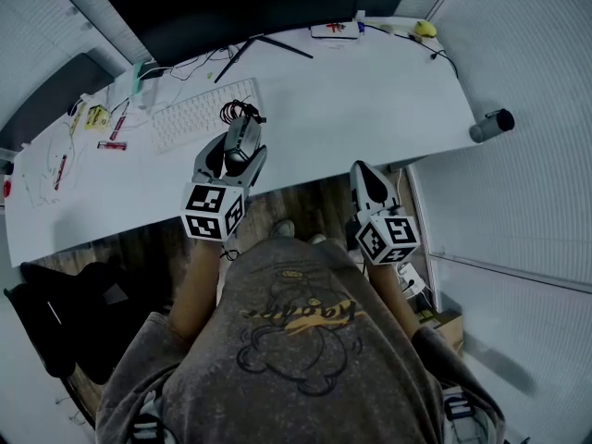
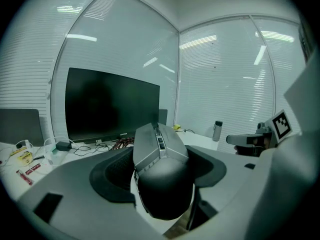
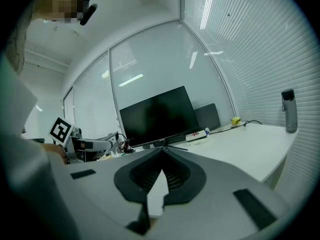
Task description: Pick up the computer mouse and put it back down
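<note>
Left gripper (image 1: 239,148): closed on the angular grey and black computer mouse (image 2: 162,166), one dark pad pressing each flank; nose points away, rounded back faces the camera
Mouse position: in the head view it sits over the near edge of the white curved desk (image 1: 370,91), just in front of the white keyboard (image 1: 199,114); it looks raised off the surface, though the gap beneath is hard to read
Right gripper (image 1: 363,168): jaws together with nothing between them, held off the desk edge, well apart from the mouse
Slip risk: the grip is on sloped, smooth side panels, so a loosened squeeze or a tilt could let the mouse slide forward out of the pads
Edge risk: released where it hangs now, part of the body may land past the desk edge and tip toward the wooden floor (image 1: 305,206)
Cable risk: a coiled dark cord (image 1: 237,109) lies just beyond the nose; if it belongs to the mouse, it could bunch under it and leave it rocking
Safer put-down: carry it further onto the desk, lower it flat, then open
</note>
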